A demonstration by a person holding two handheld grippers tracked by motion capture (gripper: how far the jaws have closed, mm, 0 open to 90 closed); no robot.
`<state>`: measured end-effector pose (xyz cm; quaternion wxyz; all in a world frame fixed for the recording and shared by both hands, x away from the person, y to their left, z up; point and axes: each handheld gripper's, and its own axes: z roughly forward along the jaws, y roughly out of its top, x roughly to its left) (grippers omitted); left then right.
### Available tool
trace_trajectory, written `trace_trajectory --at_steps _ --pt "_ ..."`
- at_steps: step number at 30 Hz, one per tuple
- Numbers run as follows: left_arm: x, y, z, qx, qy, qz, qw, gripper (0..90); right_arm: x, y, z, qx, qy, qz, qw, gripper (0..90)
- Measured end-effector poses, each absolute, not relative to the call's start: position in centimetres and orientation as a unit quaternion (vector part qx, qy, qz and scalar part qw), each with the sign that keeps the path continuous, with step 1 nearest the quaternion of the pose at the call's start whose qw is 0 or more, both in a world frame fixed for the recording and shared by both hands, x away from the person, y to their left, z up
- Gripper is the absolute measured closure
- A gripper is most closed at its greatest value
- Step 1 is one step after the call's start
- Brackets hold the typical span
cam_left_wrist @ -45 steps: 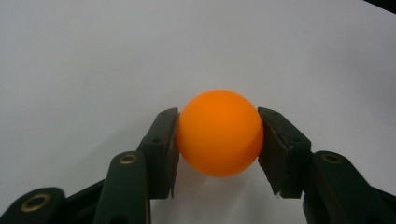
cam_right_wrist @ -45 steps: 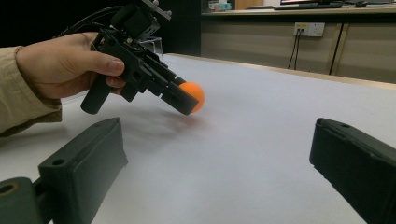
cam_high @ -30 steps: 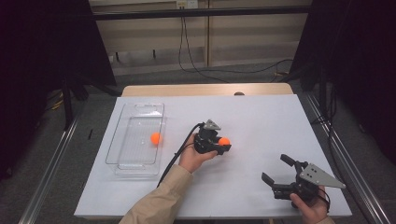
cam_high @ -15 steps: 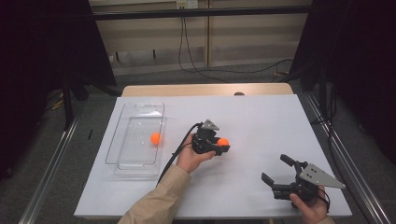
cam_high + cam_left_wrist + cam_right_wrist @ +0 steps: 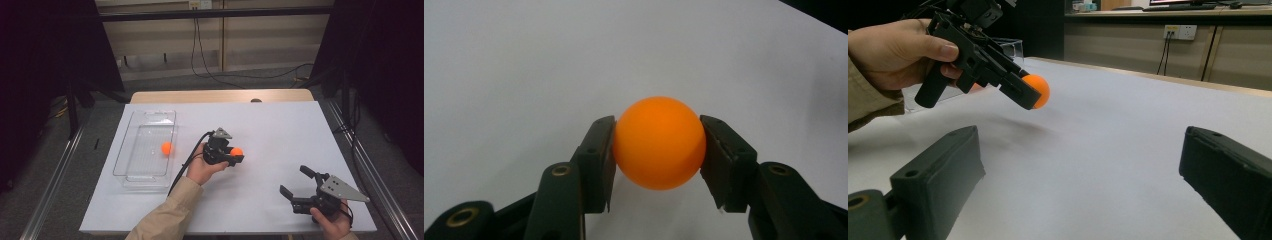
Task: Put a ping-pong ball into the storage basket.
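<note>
One orange ball [image 5: 659, 142] sits clamped between the jaws of the left gripper [image 5: 231, 154], held clear above the white table [image 5: 280, 130] near its middle. A second orange ball [image 5: 166, 147] lies in the clear plastic tray [image 5: 131, 150] at the table's left. The right gripper [image 5: 296, 185] rests near the front right edge, jaws spread wide and empty.

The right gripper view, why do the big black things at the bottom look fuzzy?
In the right gripper view the right tool sits too near the lens, so it blurs; the round orange ball beyond throws a soft shadow on the white table. In the left gripper view that ball looks sharp.
</note>
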<state>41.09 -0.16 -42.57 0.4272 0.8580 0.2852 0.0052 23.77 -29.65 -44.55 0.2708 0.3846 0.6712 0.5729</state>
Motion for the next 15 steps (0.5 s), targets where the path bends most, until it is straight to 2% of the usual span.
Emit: trace_trajectory --at_steps 15 --pt "40.93 0.44 -42.14 0.859 0.285 0.008 0.425 51.0 23.76 -29.59 -44.53 0.384 0.671 0.574 0.271 3.0"
